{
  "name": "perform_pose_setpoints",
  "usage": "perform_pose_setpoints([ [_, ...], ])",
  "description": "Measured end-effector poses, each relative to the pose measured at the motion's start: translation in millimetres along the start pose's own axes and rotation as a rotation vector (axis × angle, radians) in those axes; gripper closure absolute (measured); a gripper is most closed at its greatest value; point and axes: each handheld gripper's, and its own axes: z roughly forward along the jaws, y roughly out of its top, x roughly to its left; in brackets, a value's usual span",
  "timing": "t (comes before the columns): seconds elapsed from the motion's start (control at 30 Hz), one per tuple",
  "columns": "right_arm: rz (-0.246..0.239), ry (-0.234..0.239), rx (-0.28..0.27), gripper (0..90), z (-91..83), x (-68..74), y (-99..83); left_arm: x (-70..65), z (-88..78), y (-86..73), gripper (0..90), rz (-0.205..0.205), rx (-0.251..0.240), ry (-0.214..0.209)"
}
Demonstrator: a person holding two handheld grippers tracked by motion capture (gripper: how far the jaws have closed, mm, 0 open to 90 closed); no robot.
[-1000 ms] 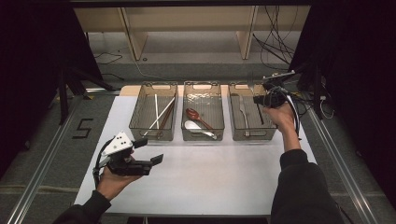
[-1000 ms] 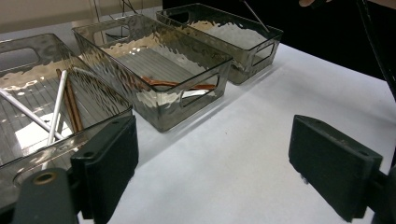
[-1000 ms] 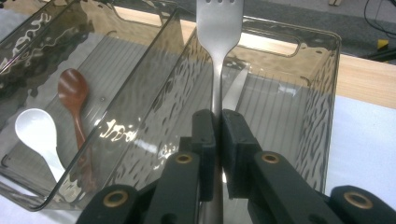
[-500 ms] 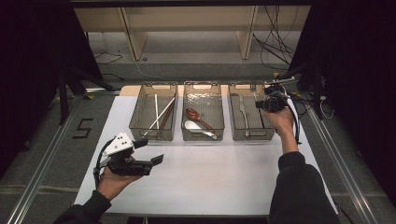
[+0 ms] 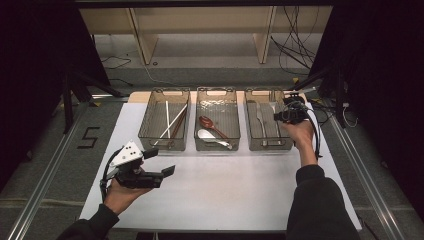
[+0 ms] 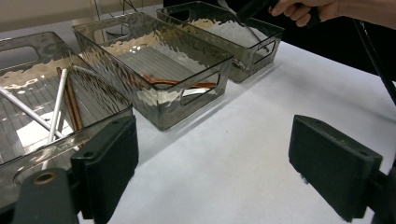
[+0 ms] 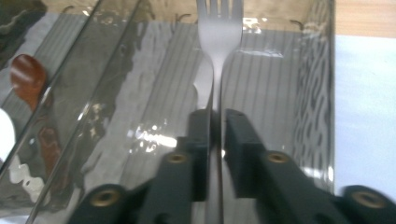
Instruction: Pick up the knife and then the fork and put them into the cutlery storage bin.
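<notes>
Between the two black jaws of my right gripper (image 7: 215,116) runs the handle of a steel fork (image 7: 215,32), its tines pointing straight away from me along the line of the jaws. These jaws have just been easing apart with the fork between them; a thin gap shows on each side of the handle, so I cannot tell whether the pads still press on it. Under and around the fork is the ribbed floor of the right-hand clear bin (image 7: 322,93), and from above I see my right gripper (image 5: 289,114) dipped into that bin (image 5: 250,146) near its far right corner, with another piece of steel cutlery (image 5: 260,120) lying lengthwise just beside it toward my left. Past that bin's wall, farther to the left of my right gripper, stands the middle bin (image 5: 217,147), which holds a reddish-brown spoon (image 5: 210,124) and a white spoon (image 5: 210,136) side by side. Beyond it is the left bin (image 5: 162,147) with white and brown chopsticks (image 5: 172,122) lying crossed inside. All three bins stand in a row at the far edge of the white table (image 5: 225,190). Well apart from them, near the front left of the table, my left gripper (image 5: 165,162) hangs above the bare surface, jaws spread wide with nothing between them, pointing across toward the bins.
</notes>
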Motion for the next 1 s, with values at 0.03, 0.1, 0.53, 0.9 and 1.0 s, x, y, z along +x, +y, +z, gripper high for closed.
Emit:
perform_pose_setpoints([
  [0.03, 0.0, -0.009, 0.014, 70.5, 0.5, -0.3, 0.7, 0.1, -0.2, 0.1, 15.7, 0.004, 0.003, 0.0],
  [0.1, -0.008, -0.022, 0.033, 65.0, 0.8, 0.2, 1.4, -0.1, -0.4, 0.1, 15.7, 0.004, 0.004, 0.0],
  [0.53, -0.082, 0.07, -0.016, 43.9, -17.9, 14.2, -6.0, 0.0, 0.1, 0.0, 15.7, -0.002, 0.001, 0.002],
  [0.9, -0.199, 0.186, -0.096, 38.9, -49.6, 52.4, -21.9, -1.2, 1.3, 0.2, 15.7, 0.004, 0.009, 0.002],
  [1.0, -0.216, 0.205, -0.11, 38.2, -54.1, 59.9, -25.5, -0.7, 0.8, 0.0, 15.7, 0.001, 0.008, 0.0],
])
